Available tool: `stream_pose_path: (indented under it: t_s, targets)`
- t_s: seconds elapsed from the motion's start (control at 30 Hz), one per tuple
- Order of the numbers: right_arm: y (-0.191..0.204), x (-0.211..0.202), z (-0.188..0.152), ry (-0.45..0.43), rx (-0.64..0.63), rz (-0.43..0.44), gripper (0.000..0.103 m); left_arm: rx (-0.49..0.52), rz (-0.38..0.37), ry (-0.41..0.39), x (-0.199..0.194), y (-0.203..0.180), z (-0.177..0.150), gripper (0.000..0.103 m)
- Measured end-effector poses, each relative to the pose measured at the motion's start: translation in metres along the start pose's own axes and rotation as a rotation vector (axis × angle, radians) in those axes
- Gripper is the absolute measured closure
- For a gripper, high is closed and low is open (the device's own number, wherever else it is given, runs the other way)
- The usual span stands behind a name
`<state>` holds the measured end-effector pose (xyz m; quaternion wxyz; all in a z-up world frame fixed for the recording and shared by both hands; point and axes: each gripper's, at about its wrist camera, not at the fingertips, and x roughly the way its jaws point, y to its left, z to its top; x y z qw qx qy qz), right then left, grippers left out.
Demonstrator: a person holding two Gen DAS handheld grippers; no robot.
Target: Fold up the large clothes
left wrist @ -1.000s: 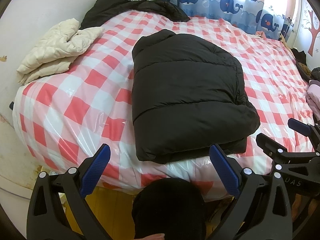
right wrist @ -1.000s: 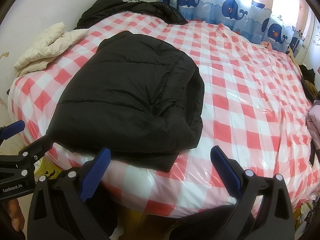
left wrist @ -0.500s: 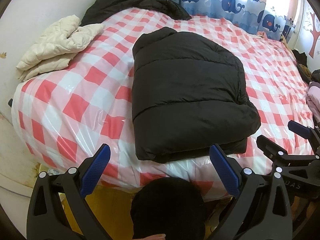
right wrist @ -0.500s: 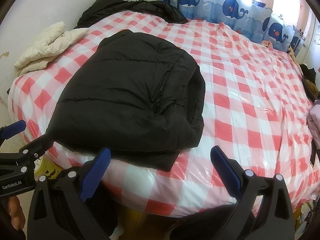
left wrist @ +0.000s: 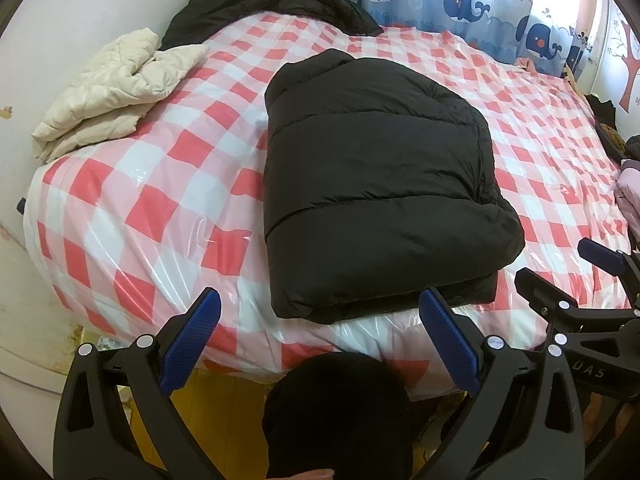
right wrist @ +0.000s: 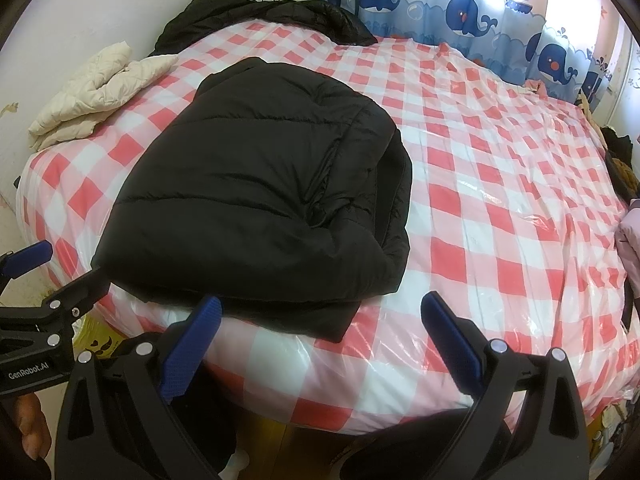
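A black puffer jacket [left wrist: 372,184] lies folded into a thick block on the red-and-white checked bed [left wrist: 132,208], its near edge at the bed's front edge; it also shows in the right wrist view [right wrist: 256,200]. My left gripper [left wrist: 320,340] is open and empty, held just short of the jacket's near edge. My right gripper [right wrist: 320,344] is open and empty in front of the jacket's near right corner. Each gripper shows at the edge of the other's view: the right one [left wrist: 580,280], the left one [right wrist: 36,280].
A folded cream quilted jacket [left wrist: 116,88] lies at the bed's back left by the wall. Another black garment [left wrist: 272,4] is heaped at the head of the bed. Whale-print curtains [right wrist: 460,8] hang behind. More clothes [right wrist: 628,236] lie at the right edge.
Both grippers have drifted slightly forward and up toward the bed. The jacket has not moved and both grippers stay open.
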<state>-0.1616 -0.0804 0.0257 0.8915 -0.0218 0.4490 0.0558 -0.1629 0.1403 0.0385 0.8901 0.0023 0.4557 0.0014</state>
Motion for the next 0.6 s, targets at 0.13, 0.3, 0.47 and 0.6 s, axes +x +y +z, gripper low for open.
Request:
stream_pose_path:
  t_s: [0.13,0.3,0.47,0.6]
  targets:
    - [0.000,0.001,-0.002,0.005,-0.002,0.005,0.007,-0.009,-0.109,-0.033,-0.002,0.003,-0.003,0.008]
    - [0.001,0.004,-0.008,0.014,-0.004,0.008,0.007,0.065,0.001,-0.102,-0.010,-0.007,-0.005,0.010]
    - [-0.001,0.002,-0.009,0.012,-0.003,0.011,0.007,0.038,0.016,-0.043,0.000,-0.006,-0.002,0.009]
    - [-0.004,0.001,-0.008,0.012,-0.008,0.012,0.007,0.028,0.010,-0.028,0.001,-0.006,-0.003,0.009]
